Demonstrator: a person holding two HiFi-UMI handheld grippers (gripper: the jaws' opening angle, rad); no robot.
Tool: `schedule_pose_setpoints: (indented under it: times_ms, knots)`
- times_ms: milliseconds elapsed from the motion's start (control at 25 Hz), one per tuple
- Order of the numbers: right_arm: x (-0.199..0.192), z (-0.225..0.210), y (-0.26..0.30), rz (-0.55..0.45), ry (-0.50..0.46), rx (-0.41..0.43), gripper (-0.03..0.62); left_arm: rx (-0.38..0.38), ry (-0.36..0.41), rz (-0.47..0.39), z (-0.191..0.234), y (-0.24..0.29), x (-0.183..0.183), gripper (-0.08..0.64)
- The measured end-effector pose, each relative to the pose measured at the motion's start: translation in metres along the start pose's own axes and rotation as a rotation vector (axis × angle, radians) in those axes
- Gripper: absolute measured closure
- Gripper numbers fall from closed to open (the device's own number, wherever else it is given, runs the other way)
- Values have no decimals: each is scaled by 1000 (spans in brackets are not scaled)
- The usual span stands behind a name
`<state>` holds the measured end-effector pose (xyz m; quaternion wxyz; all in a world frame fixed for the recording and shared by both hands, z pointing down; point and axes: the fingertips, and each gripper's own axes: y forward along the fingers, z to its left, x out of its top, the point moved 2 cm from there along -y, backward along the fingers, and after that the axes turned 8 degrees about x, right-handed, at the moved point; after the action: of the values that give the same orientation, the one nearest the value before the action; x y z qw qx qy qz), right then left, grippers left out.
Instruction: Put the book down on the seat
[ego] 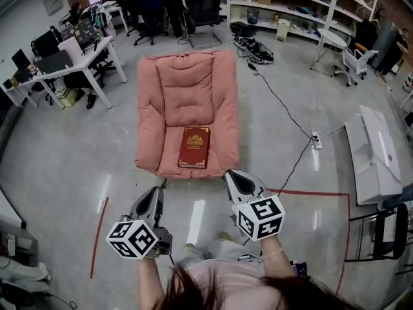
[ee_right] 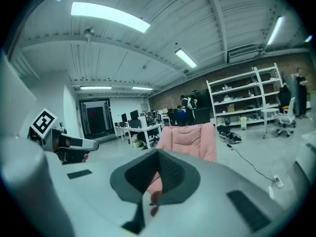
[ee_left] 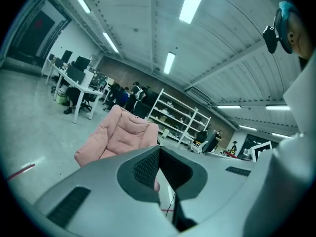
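We see the book (ego: 194,146) lying flat on the seat (ego: 187,86), cover up, on the front part of the pink cushion and a little right of its middle; its long sides run toward the backrest, and its near short edge sits close to the cushion's front edge; the cover is dark red with a gold ornament and border

Both tools hang over the grey floor (ego: 64,147) in front of the seat, clear of the book and touching nothing; the left tool (ego: 155,194) has its jaws pressed together with nothing between them, and its own view shows the two dark pads meeting in a line with the seat beyond them; the right tool (ego: 232,177) is likewise closed tight and empty, its tip near the seat's front right corner but apart from it

A red tape line (ego: 310,193) crosses the floor to the right of the right tool; a black cable (ego: 284,108) trails from behind the seat toward a white power strip (ego: 316,141); white shelving (ego: 290,5) stands at the far wall
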<state>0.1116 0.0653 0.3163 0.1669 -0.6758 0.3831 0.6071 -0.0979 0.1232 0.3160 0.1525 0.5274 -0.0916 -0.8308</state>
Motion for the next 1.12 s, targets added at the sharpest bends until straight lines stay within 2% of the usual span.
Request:
schedule_pose_setpoints:
  times_ms: [200,360,720,1040,1120]
  knots:
    - [2,-25,-6,6,-24,48,577,12,-10,-18,-31,11,-8,561]
    - [0,-38,-5,18,-26,58,577,-6,2,3,-51,16,-19,561]
    - [-6,-47,8,48,-25,65,577,-4,4,17,-56,21,-22,561]
    - [-14,-50,15,83,-34,46,577,-18,-83,15,-55,29,-26,561]
    - [-15,-54,18,95,-35,29,577,-30,-83,20,-54,34,-25,561]
